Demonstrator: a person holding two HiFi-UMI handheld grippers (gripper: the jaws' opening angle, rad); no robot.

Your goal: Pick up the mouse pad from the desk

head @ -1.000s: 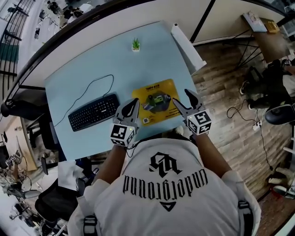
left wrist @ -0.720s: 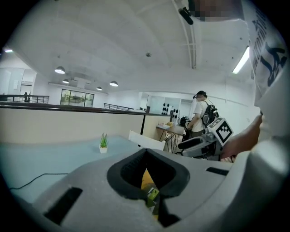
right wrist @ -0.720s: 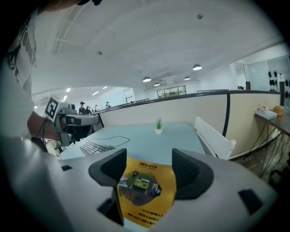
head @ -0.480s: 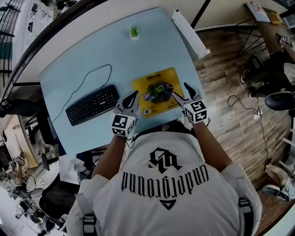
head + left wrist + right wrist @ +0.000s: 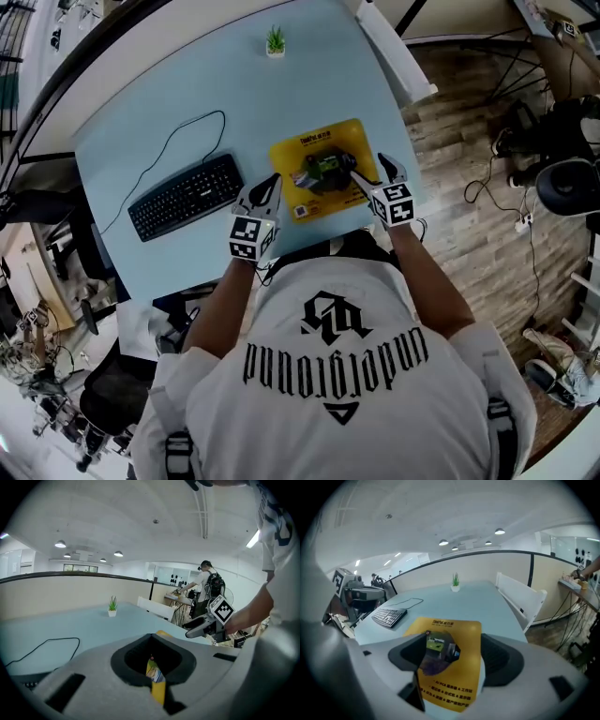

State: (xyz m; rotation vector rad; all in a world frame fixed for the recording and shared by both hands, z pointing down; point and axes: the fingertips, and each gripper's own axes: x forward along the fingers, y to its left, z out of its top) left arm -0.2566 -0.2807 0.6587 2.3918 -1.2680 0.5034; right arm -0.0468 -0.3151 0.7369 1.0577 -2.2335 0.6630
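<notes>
The yellow mouse pad [image 5: 309, 142], with a dark printed picture in its middle, lies flat on the light-blue desk [image 5: 178, 112] near the front edge. My right gripper [image 5: 368, 167] hovers over the pad's right edge. Its jaws have just been opening and stand wide, with the pad [image 5: 454, 677] showing between them and nothing pressed. My left gripper [image 5: 265, 185] is at the pad's left edge, its fingertips together and empty. Only a strip of the pad [image 5: 158, 693] shows through the slit behind its tips [image 5: 152, 635].
A black keyboard [image 5: 186, 195] with a looping cable lies left of the pad. A small potted plant [image 5: 275, 40] stands at the desk's far side. A white panel [image 5: 389, 52] leans along the right edge. Chairs and floor cables sit to the right.
Both grippers have come down toward the desk, closer to the pad's two sides. The right gripper's jaws stand wider than before.
</notes>
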